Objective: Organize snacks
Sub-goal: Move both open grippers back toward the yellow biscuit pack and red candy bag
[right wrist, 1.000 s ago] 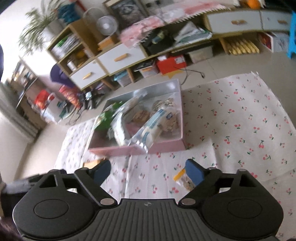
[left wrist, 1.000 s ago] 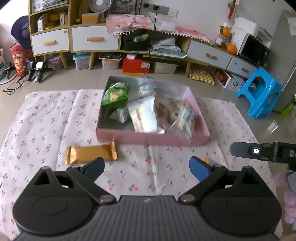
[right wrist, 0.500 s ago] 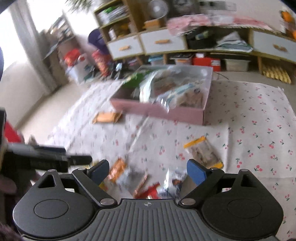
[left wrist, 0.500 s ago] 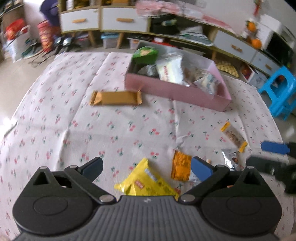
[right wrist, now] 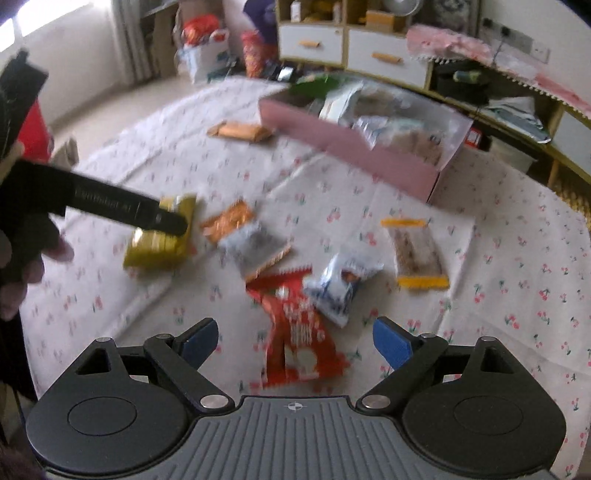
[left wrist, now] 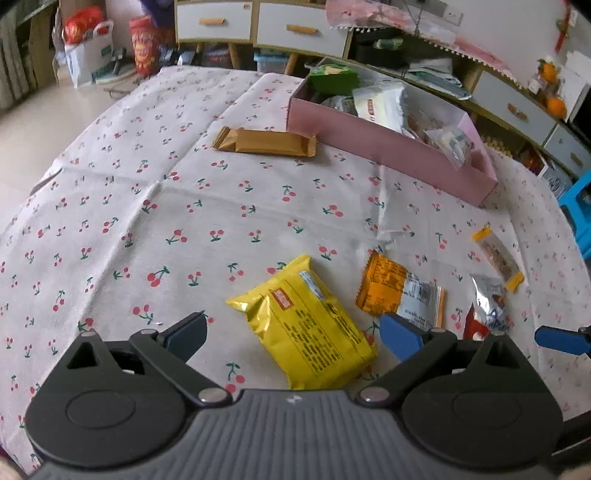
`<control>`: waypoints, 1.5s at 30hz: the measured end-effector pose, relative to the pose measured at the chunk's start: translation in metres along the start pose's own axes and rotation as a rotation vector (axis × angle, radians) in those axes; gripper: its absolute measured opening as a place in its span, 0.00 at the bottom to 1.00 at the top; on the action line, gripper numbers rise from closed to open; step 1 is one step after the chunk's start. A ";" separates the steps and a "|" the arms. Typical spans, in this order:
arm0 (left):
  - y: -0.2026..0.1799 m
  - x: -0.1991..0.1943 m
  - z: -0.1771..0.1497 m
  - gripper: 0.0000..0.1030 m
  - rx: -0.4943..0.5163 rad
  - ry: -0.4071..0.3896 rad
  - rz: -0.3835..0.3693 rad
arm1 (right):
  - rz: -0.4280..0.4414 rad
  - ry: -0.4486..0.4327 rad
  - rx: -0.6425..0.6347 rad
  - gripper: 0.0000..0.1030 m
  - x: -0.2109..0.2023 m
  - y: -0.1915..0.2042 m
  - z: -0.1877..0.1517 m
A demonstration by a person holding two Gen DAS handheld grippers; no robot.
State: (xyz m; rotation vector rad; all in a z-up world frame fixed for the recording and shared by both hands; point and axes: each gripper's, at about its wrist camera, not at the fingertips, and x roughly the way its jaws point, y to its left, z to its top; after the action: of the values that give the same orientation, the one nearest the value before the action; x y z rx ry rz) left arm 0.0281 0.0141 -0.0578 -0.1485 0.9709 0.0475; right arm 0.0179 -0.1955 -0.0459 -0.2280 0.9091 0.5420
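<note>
A pink box (left wrist: 388,147) (right wrist: 354,144) holding several snack packs stands at the far side of the cherry-print cloth. My left gripper (left wrist: 291,336) is open, just above a yellow snack bag (left wrist: 306,325) that lies between its fingers. An orange-and-silver packet (left wrist: 399,291) lies to its right. My right gripper (right wrist: 295,341) is open over a red snack packet (right wrist: 295,328). A blue-white packet (right wrist: 343,284) and a clear yellow-ended bar (right wrist: 417,251) lie beyond it. A gold wrapped bar (left wrist: 266,142) lies before the box.
Low cabinets with white drawers (left wrist: 295,29) line the back wall. A blue stool (left wrist: 580,206) stands at the right edge. Bags (left wrist: 88,51) sit on the floor at the far left. The left gripper's arm (right wrist: 110,203) crosses the right wrist view.
Both grippers have pulled back from the pink box and dropped towards the near snacks. The yellow bag now lies between the left fingers, the red packet between the right fingers.
</note>
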 end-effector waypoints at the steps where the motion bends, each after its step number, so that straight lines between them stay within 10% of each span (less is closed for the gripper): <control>1: -0.003 0.001 -0.003 0.97 0.009 -0.005 0.009 | -0.001 0.011 -0.009 0.90 0.002 0.001 -0.002; 20: -0.009 0.014 -0.021 1.00 0.075 -0.050 0.066 | -0.010 0.068 0.009 1.00 0.019 0.002 -0.016; 45: 0.011 0.008 -0.008 0.68 0.122 -0.029 -0.061 | -0.042 0.065 0.102 0.91 0.026 0.004 -0.001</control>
State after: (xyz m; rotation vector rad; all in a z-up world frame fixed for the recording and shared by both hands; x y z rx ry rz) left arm 0.0244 0.0237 -0.0701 -0.0651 0.9371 -0.0658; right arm 0.0277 -0.1839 -0.0673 -0.1731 0.9898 0.4503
